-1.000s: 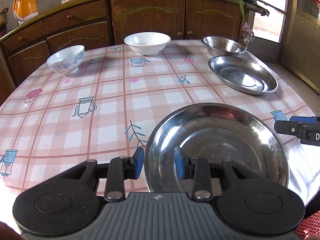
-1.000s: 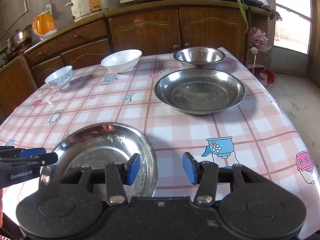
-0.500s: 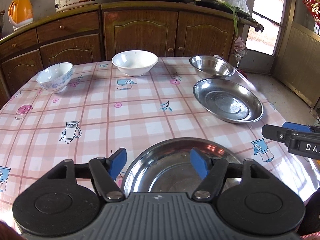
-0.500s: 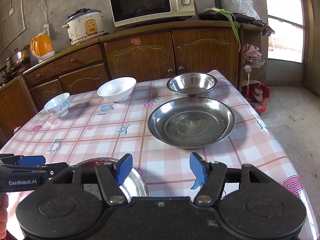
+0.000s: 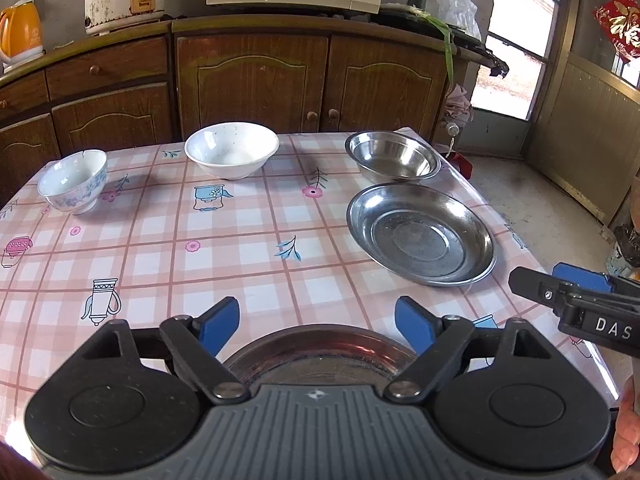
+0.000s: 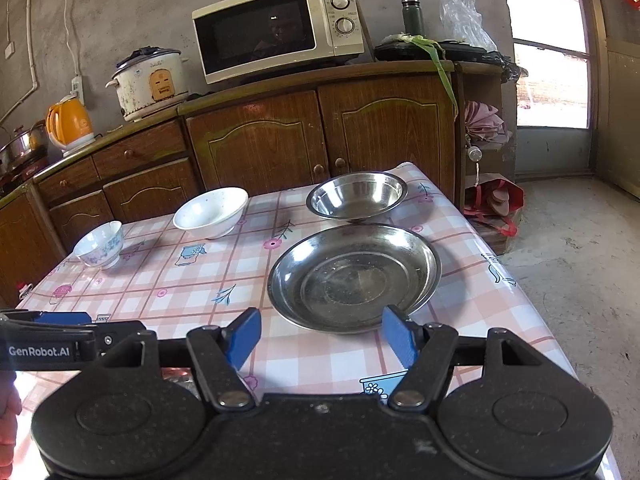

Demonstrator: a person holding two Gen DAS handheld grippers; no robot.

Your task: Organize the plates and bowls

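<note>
Both claws, left gripper (image 5: 317, 322) & right gripper (image 6: 321, 336), just spread apart, empty, w/ near steel plate (image 5: 320, 348) below left one.

Bare tablecloth (image 5: 248, 264) lies open between the floral bowl (image 5: 74, 180) and steel plate (image 5: 420, 236).

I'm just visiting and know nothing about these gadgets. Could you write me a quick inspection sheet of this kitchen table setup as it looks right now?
Surface: table under a pink checked cloth with jug and flower prints.
Job's things: floral bowl, white bowl, steel bowl, steel plate and near steel plate, all apart.
Clutter: nothing seen on the table.
Grippers: left gripper and right gripper have just been opening; both are open, nothing between the fingers.
Cables: cords on the wall behind the rice cooker.
Surroundings: wooden cabinets, microwave, orange kettle, doorway at right.
</note>
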